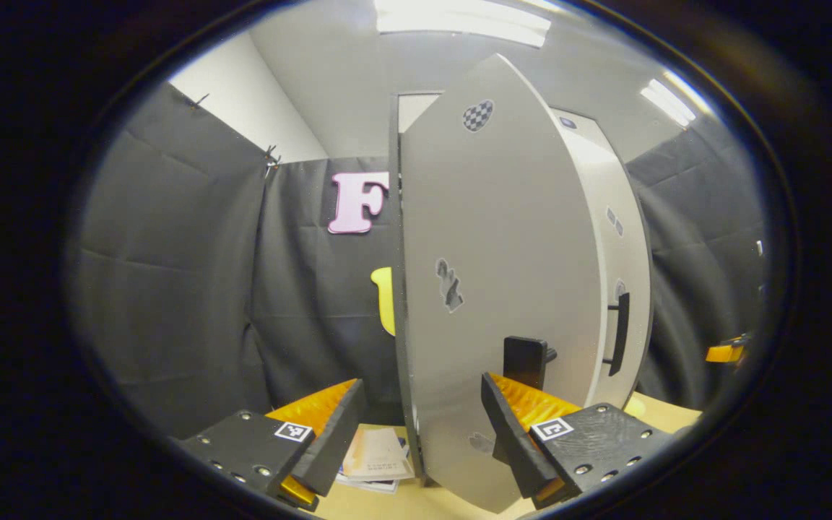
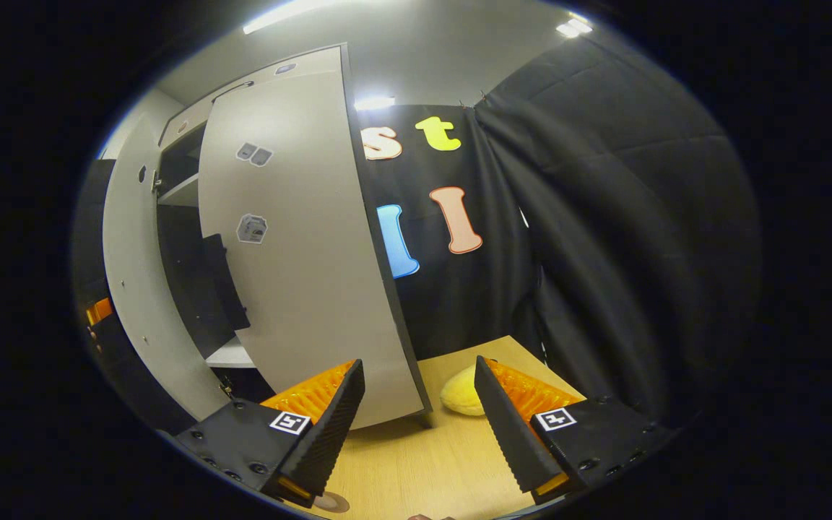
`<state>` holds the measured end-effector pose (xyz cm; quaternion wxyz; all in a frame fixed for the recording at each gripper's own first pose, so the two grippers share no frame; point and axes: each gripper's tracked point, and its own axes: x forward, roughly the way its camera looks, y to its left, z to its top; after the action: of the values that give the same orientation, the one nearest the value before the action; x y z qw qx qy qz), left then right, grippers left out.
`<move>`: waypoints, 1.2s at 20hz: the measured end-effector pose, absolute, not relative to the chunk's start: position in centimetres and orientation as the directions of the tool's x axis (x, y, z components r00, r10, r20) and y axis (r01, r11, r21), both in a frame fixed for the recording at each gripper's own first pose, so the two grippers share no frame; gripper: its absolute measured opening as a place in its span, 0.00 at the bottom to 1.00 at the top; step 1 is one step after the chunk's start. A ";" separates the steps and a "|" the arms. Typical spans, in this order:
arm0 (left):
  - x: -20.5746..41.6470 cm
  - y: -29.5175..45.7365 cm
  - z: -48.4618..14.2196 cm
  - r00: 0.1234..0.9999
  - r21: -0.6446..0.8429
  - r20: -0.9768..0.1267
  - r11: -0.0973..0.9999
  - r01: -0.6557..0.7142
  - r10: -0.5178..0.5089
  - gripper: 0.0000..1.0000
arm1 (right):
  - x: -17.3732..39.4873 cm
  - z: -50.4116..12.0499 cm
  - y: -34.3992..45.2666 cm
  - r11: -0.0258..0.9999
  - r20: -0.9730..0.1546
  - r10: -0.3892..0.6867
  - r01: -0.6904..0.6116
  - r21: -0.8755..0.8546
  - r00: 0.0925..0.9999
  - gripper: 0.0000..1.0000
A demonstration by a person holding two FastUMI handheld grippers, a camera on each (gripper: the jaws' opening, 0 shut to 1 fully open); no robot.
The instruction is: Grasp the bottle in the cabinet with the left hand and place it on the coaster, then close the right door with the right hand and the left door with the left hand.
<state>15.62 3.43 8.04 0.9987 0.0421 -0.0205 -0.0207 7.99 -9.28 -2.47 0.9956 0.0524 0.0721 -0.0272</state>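
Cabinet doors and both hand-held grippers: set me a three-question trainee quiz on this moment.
1. True or false: the right door is fully shut.
2. What lies on the table just beyond the right hand-held gripper? A) a yellow lump B) a red mug C) a knife
3. Fill in: the left hand-held gripper has its jaws ___.
Key: 1 false; 2 A; 3 open.

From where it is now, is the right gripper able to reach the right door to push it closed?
Probably yes. The right gripper is open, and the right door stands open just ahead to its left, with nothing between them above the table.
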 end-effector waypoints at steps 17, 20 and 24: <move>11.2 -3.0 6.2 0.998 -0.026 0.055 0.999 -0.030 0.032 1.00 | 10.6 -1.9 -14.8 0.996 -0.153 0.019 -0.006 0.088 0.988 0.97; 8.9 -1.4 6.6 0.997 -0.066 0.067 0.997 -0.031 0.036 0.97 | 10.9 -1.3 -11.8 0.995 -0.135 0.051 -0.039 0.093 0.990 0.97; 6.5 0.8 7.3 0.996 -0.056 0.084 0.998 -0.013 0.017 1.00 | 11.0 0.6 -8.6 0.994 -0.091 0.078 -0.071 0.078 0.993 0.97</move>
<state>6.48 0.77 7.35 0.9987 -0.0278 -0.0425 0.0076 11.04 -8.56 0.63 0.9975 0.0372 0.0471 0.0372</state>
